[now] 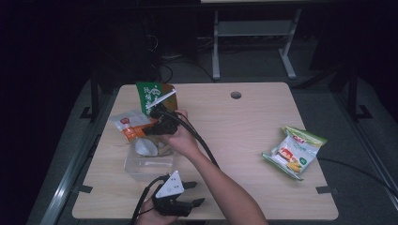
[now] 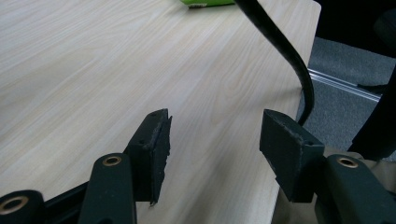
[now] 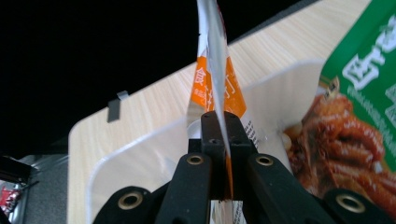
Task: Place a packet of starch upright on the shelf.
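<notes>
- Left gripper (image 1: 190, 194), nearest the high camera at the table's near edge: held in the person's left hand, grey three-cornered plate on top, jaws spread with nothing between them. In the left gripper view (image 2: 212, 149) bare wood shows in the gap between the pads.
- Right gripper (image 1: 152, 123), reached across over the table's left part: jaws pressed together on the edge of an orange-and-white packet (image 1: 132, 124). In the right gripper view (image 3: 219, 135) the packet (image 3: 212, 79) stands edge-on, rising from the pinch.
- Clear plastic container (image 1: 148, 164): rests on the table (image 1: 234, 131) just below the held packet; its translucent wall (image 3: 140, 158) curves behind the jaws in the right gripper view.
- Green packet (image 1: 152, 96): beside the held one, farther back; in the right gripper view (image 3: 359, 93) it lies at the container's right.
- Green-and-white snack bag (image 1: 294, 151): lies flat near the table's right edge, well apart from both grippers.
</notes>
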`<state>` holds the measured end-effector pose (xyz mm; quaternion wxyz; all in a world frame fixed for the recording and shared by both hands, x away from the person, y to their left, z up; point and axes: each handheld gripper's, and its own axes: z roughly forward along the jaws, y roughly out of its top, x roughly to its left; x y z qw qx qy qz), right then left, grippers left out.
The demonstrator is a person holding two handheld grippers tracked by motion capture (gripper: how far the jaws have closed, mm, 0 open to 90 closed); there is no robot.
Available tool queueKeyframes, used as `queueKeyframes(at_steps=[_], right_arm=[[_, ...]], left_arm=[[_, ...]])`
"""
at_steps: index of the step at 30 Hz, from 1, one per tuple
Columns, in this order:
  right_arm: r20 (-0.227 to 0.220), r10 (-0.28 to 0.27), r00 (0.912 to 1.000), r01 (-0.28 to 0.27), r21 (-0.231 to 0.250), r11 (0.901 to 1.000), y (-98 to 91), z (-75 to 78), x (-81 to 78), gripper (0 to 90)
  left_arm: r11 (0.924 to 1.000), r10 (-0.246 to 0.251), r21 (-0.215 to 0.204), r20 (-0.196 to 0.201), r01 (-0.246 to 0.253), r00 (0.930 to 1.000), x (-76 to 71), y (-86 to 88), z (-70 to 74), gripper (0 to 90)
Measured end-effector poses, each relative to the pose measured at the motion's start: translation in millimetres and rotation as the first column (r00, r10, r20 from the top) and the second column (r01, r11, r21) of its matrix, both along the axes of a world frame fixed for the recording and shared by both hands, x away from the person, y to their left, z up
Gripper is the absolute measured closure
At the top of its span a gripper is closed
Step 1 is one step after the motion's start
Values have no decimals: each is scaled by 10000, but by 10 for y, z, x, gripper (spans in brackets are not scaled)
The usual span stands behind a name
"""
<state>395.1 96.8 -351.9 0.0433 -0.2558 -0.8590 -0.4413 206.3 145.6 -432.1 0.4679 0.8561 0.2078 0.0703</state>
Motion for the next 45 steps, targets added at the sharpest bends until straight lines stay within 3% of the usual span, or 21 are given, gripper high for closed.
queueKeyframes(at_steps=[2,5,13,18,25,35,45], right_arm=[[41,-25,10000,25,-151,9999,-26,-68,13,897],[-253,-22,9997,24,73,10000,-99,-105,40,886],[69,-41,10000,43,-270,9996,-243,-28,-12,839],[60,20,10000,-17,-408,9992,-294,-51,-28,897],[-75,-41,10000,38,-387,9992,-344,-88,-3,892],[-135,139,9998,-142,-280,9995,-455,-23,-44,760],[-108,276,9996,-277,-108,9996,-668,44,-91,708]], left_arm=[[10000,-12,36,-17,13,10000,2,1,2,424],[10000,-4,2,-8,4,10000,3,-4,-3,424],[10000,-39,77,-25,40,10000,-2,-23,-11,424],[9999,-29,112,-3,30,10000,2,-25,-15,423],[9999,9,118,-17,-9,10000,9,-18,-15,418],[9997,131,207,9,-131,9999,23,-10,-8,386],[9994,281,179,-45,-280,9996,41,0,-6,366]])
